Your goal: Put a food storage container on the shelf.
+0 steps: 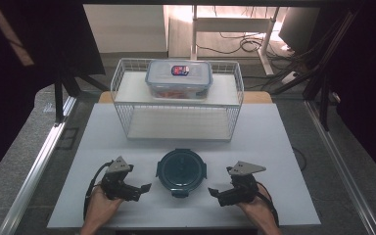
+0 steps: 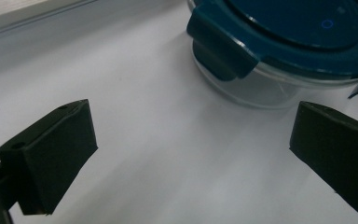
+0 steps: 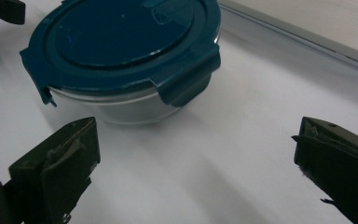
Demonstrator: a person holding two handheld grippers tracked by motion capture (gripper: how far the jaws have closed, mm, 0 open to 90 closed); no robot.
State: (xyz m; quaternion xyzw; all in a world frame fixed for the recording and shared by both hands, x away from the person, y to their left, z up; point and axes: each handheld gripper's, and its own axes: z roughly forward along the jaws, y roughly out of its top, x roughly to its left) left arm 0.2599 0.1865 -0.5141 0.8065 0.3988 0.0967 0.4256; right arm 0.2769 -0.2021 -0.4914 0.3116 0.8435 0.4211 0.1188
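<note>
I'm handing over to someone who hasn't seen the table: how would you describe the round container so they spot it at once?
Start at the white wire basket at the back of the white table, then come toward the person. The round clear container with the dark teal clip-on lid sits alone between the left gripper and right gripper. The rectangular clear box with the blue-rimmed lid sits on the basket's top shelf.

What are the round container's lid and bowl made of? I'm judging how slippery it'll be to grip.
The lid looks like smooth, slightly glossy teal plastic, with moulded snap flaps. The bowl looks like clear glass or hard plastic: see-through, shiny rim; which one is unclear.
</note>
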